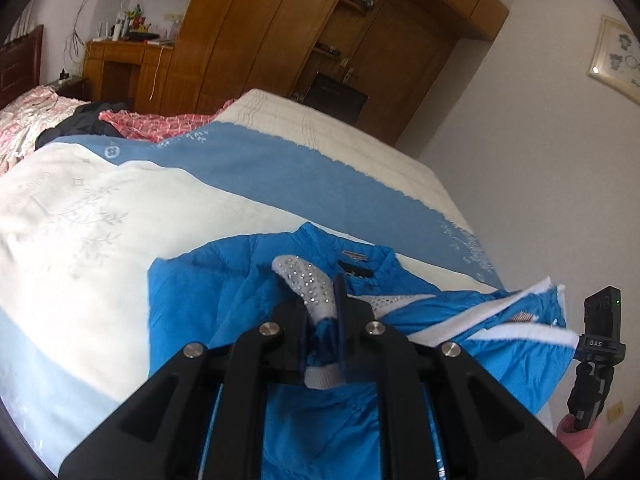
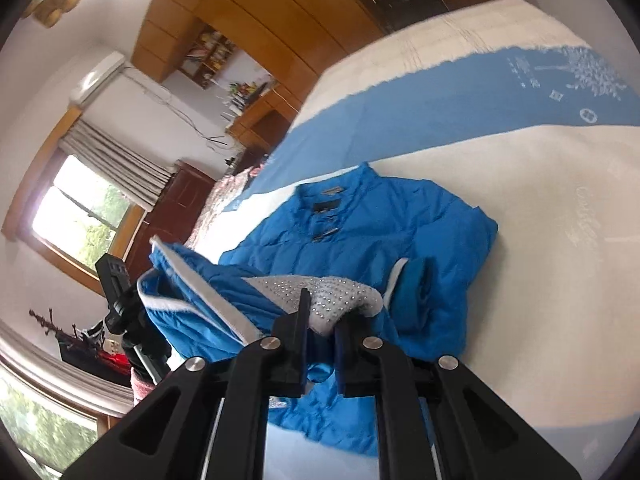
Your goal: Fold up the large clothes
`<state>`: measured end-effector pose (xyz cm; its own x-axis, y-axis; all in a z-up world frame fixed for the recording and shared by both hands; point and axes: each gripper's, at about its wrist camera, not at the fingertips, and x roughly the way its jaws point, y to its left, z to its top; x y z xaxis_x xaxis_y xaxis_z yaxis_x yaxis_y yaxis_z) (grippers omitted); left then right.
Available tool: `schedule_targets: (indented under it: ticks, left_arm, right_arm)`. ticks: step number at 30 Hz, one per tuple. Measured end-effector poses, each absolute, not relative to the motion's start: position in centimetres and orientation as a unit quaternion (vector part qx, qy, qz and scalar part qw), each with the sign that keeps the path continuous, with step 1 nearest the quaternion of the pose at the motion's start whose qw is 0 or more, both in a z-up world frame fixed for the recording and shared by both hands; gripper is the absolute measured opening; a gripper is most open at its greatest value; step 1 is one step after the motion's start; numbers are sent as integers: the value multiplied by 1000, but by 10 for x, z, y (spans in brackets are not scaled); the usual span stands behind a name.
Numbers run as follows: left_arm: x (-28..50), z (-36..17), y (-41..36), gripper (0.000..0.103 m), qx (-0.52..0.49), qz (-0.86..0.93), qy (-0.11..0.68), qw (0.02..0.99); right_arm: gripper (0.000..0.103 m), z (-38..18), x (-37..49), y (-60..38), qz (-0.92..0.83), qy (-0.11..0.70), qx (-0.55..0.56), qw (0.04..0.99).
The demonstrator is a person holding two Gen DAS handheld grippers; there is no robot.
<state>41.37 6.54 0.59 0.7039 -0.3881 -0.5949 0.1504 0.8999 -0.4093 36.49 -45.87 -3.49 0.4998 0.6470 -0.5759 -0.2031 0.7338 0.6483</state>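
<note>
A bright blue padded jacket (image 2: 360, 232) lies on a bed (image 1: 360, 136) covered with a cream and blue bedspread (image 1: 100, 220). The collar end rests flat on the cream part of the spread, toward the far side of the bed, with a dark label visible inside the neck. The near part of the jacket is lifted off the bed and bunched between two hand-held grippers.

The left gripper (image 1: 322, 312) has its black jaws nearly closed, pinching a fold of blue fabric with a grey, rhinestone-studded panel (image 1: 308, 284) standing up between the fingers. The right gripper (image 2: 322, 320) is likewise almost closed, clamping blue fabric beside the same kind of grey studded trim (it curls over the fingers).

A white-edged strip of the jacket (image 1: 500, 332) stretches from one gripper toward the other. In the right wrist view the other gripper (image 2: 120, 300) shows at the left edge.

Behind the bed stand a wooden wardrobe (image 1: 280, 32) and white walls.
</note>
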Motion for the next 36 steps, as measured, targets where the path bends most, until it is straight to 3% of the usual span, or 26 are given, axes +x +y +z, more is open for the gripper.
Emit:
schedule_targets:
  ticks: [10,17,19,20,21,23,25,32,34,35,36]
  left_arm:
    - [498,-60,64,10,-163,-96,420,888]
    - [520,-82,74,16,-187,-103,451,867]
    - [518,-78,80,20,-201,-116,450,862]
    - [513,-73,85,22,-212,-126,448,859]
    - [509,-70,89,25,-218,-132,446,858]
    - [492,-59,98,34,-218,-133,434,864]
    - [474,-50,105,47,-199,-117,420,878]
    - [428,-61,92,49,-113,-112,438,885]
    - [424,-67,79,49,-70,-90,440,891]
    - [423,-71,70,47,-42,-76,441,893]
    - [422,-72,67,35,-29,-66,440,895]
  right_arm:
    - [10,-84,449,-462,227,473,283,803]
    - [20,-102,463,-468,246,470,295,795]
    - [26,-99,454,-473,257,461,299,795]
    - [33,-96,449,-476,263,456,301,795]
    - [48,-93,445,-478,262,452,300,798]
    - [61,-80,429,-484,243,434,274,823]
    - [61,-74,417,-482,242,427,251,834]
    - [59,-95,407,-442,199,469,161,845]
    - [46,-101,410,-432,182,476,144,848]
    - [34,-103,411,-428,174,477,134,851]
    - [22,-102,410,-426,168,475,126,855]
